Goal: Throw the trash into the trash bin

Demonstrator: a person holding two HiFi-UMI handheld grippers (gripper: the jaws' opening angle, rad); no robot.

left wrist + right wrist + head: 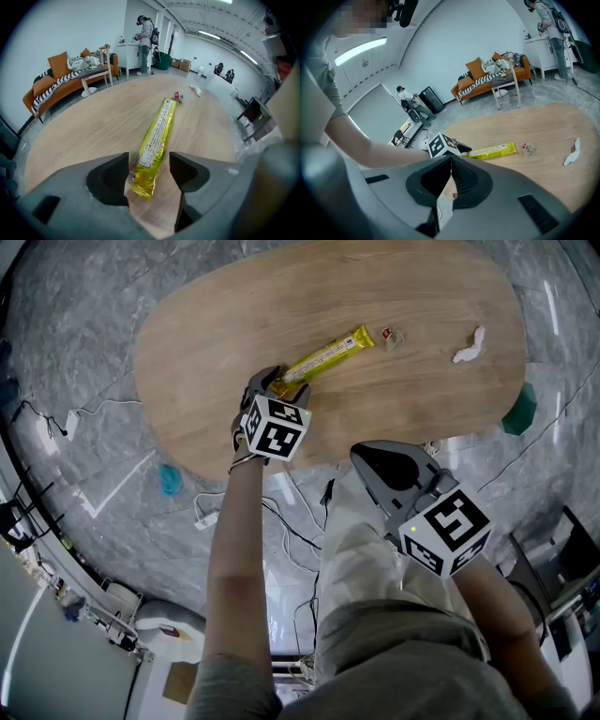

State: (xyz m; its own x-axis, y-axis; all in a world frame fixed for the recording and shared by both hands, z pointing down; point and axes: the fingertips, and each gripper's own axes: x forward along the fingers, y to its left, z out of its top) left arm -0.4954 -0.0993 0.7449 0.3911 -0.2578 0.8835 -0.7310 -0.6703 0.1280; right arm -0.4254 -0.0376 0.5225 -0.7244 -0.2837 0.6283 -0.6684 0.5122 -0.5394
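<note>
The yellow wrapper [161, 129] lies flat on the bench [84, 126], its near end between the parted jaws of the left tool [150, 161], which has not clamped on it. Past the wrapper's far end lie a small red scrap [391, 335] and a crumpled white tissue [469, 345]. The right tool [451, 164], well back from the wrapper, has its jaws pressed together on nothing.
</note>
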